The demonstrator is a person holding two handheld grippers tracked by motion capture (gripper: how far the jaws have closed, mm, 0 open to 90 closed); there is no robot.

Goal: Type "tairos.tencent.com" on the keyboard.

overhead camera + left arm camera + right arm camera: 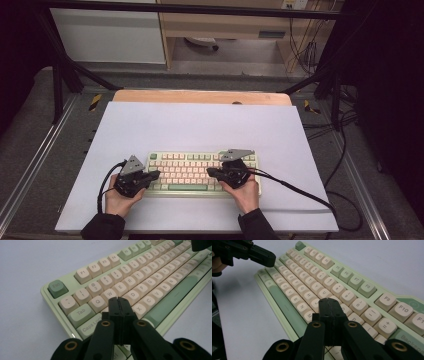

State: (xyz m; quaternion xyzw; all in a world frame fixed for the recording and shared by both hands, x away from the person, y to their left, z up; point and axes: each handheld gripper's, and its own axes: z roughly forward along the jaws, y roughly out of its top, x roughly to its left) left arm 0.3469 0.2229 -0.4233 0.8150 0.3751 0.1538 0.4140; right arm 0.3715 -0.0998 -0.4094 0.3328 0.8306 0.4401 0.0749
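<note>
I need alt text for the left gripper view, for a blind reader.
The left gripper, shut with nothing between its black fingers, sits over a green and cream keyboard near the Q and W keys. The keyboard lies on a pale table.

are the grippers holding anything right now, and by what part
Nothing is held. The left gripper and the right gripper both have their jaws shut empty, tips poised over the keyboard keys.

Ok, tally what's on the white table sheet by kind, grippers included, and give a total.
Keyboard: 1
Handheld grippers: 2, the left gripper and the right gripper, both with fingers shut, over the keys
Total: 3
</note>
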